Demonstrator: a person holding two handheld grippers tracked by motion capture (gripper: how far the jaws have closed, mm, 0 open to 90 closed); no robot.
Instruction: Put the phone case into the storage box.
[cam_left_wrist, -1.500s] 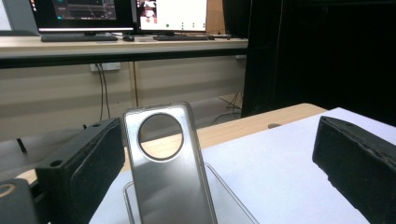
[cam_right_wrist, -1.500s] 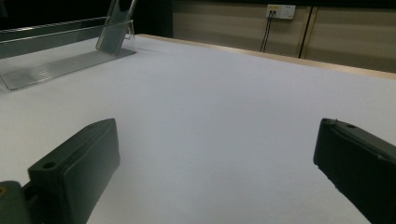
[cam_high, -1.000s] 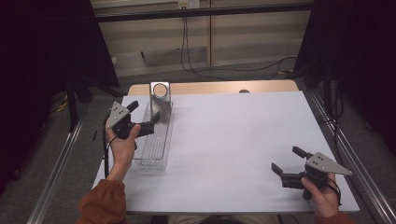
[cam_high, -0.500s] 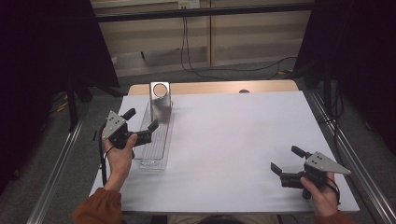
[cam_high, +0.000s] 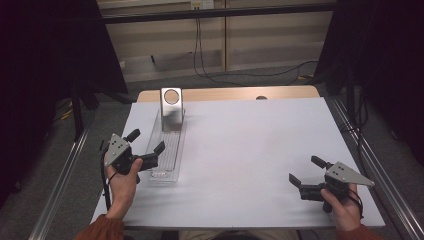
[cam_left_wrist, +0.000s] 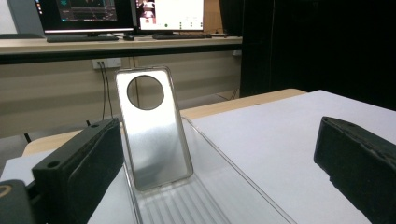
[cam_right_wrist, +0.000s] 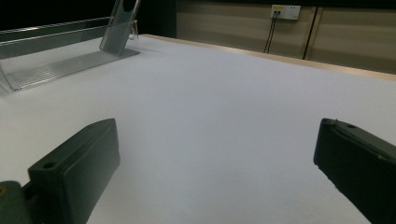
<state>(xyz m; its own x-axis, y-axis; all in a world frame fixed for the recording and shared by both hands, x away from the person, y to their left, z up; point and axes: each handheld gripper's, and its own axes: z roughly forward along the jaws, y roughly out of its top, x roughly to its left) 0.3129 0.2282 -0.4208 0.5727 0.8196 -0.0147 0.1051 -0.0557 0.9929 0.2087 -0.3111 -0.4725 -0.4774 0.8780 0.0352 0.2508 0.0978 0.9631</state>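
Item: phone case (cam_high: 171, 107), propped upright in clear tray (cam_high: 165, 167), placement judged done. My left gripper (cam_high: 148, 148) and right gripper (cam_high: 306, 172): fingers spread, empty.

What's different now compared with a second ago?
The left gripper has pulled back from the phone case, toward the person along the clear ribbed tray, jaws open and empty. The case stays propped upright at the tray's far end. The right gripper has hardly moved, open over the white table.
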